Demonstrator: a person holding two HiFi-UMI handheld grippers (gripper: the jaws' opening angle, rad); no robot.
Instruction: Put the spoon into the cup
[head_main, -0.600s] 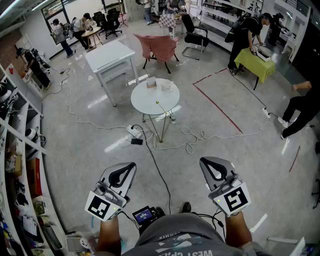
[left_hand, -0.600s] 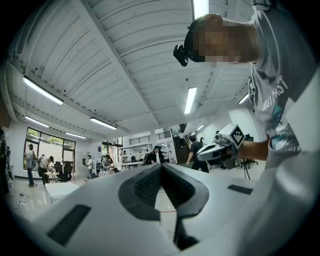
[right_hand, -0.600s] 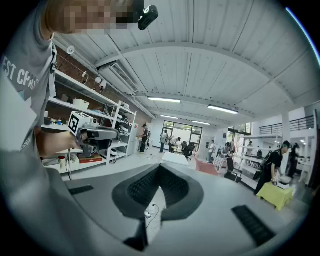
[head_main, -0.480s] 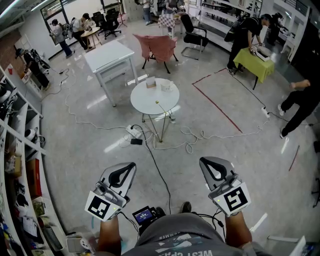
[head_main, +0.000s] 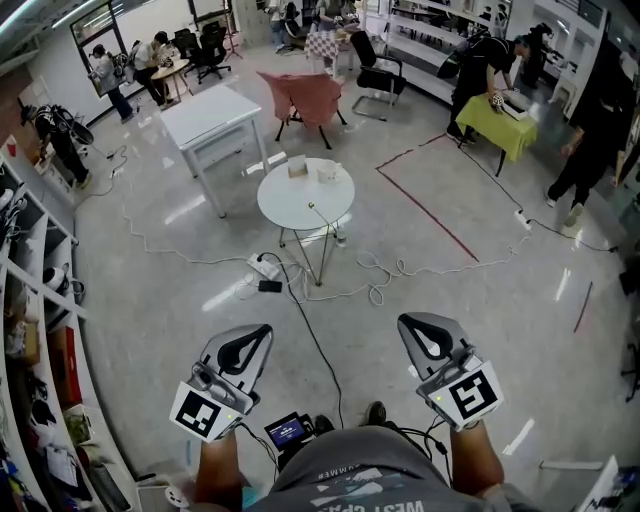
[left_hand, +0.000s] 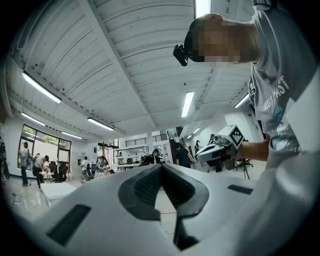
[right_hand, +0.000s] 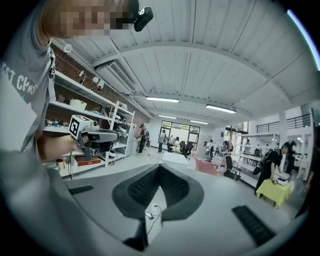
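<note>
A round white table (head_main: 300, 200) stands several steps ahead in the head view. On it lie a thin spoon-like thing (head_main: 315, 208) near the front, and two small cup-like things, one brownish (head_main: 297, 168) and one white (head_main: 329, 173), at the back; they are too small to tell apart further. Both grippers are held level near the person's waist, far from the table. My left gripper (head_main: 256, 338) (left_hand: 161, 166) has its jaws together with nothing between them. My right gripper (head_main: 414, 331) (right_hand: 160, 168) is likewise shut and empty.
Cables and a power strip (head_main: 262, 266) lie on the floor between me and the round table. A white rectangular table (head_main: 210, 112) and a pink-draped chair (head_main: 305, 95) stand behind it. Red tape (head_main: 430, 210) marks the floor at right, shelves (head_main: 30, 300) line the left, and people stand around the room.
Both grippers have kept still. The head view has shifted slightly, so the round table sits a little further left. The person at the right has walked away toward the back.
</note>
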